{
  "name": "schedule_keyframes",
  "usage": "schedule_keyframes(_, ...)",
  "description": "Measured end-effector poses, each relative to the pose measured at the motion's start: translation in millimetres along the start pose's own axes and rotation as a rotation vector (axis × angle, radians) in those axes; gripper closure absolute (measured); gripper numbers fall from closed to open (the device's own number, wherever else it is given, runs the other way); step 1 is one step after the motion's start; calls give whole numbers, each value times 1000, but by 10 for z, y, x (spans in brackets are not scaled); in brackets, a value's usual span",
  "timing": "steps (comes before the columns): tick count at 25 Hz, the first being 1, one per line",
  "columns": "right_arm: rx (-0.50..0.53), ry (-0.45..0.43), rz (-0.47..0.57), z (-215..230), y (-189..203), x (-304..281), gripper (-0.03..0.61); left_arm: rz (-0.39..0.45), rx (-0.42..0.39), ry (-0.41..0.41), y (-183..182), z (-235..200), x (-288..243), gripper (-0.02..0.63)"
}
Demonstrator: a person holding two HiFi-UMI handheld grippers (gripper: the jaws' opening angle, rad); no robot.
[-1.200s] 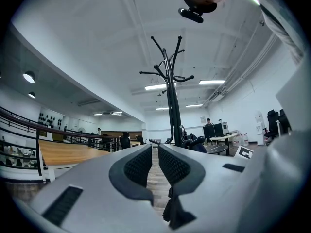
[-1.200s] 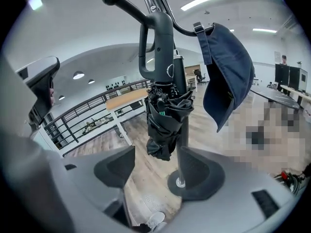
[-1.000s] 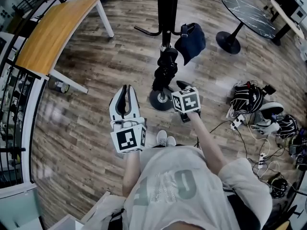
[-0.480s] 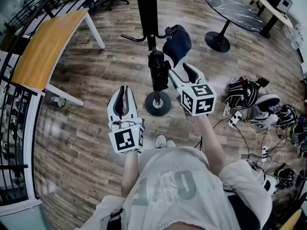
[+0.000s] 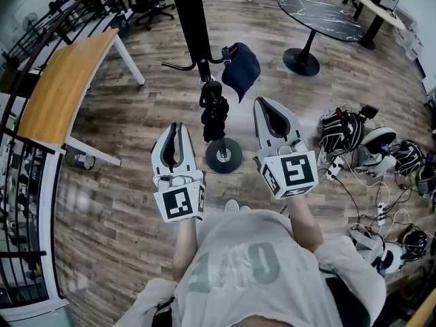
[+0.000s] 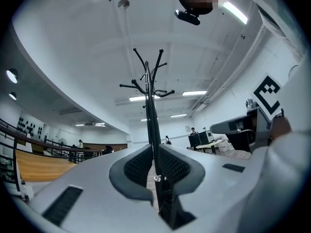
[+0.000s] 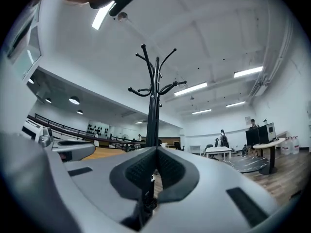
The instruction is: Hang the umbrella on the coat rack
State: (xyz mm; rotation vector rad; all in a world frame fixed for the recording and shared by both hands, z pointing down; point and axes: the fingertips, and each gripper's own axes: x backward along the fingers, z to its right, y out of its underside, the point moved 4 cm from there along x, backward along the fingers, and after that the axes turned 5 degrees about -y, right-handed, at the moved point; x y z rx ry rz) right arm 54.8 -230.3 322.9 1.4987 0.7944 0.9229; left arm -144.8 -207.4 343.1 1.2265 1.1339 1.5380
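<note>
Head view, from where the person stands: nearest are the two grippers, held up side by side with nothing in either. The left gripper (image 5: 178, 125) has its jaws together, and so has the right gripper (image 5: 267, 103). Each gripper view shows the dark pads meeting with only the distant rack seen past them.

Between the two and lower down towards the floor hangs the umbrella (image 5: 214, 112), a folded black bundle. It lies at about 3 o'clock from the left tips and 9 o'clock from the right tips. Its long axis runs upright, close along the rack (image 5: 193, 26), and its lower end hangs clear above the round base (image 5: 223, 155). Its top sits just under the hooks. I cannot make out what catches it there, but I judge it already hung. Neither hand is plainly nearer; the left tips look a shade closer. Any further reach would go forward and down between the grippers.

In the way of such a reach stand the pole itself and a dark blue cap (image 5: 242, 69), as it seems, on a hook at 1 o'clock from the umbrella, near the right gripper's line.

Farther off are a wooden table (image 5: 61, 94) at 10 o'clock, a round table (image 5: 320, 12) at 1 o'clock, and bags and cables (image 5: 354, 138) on the floor at 3 o'clock.
</note>
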Motion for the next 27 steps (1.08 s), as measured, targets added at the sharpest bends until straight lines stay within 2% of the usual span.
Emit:
schedule_keyframes(8,-25,24,-73,-46,319,215,549,17,3,30,-14,68,-37,552)
schedule_keyframes(21,-4,-4,-66,-64,269,169,549,16,6,37,-22,72,-35,552)
schedule_keyframes(27,-24,9,-74,-47,321,196,549,-15,16,34,72,59,-7,552)
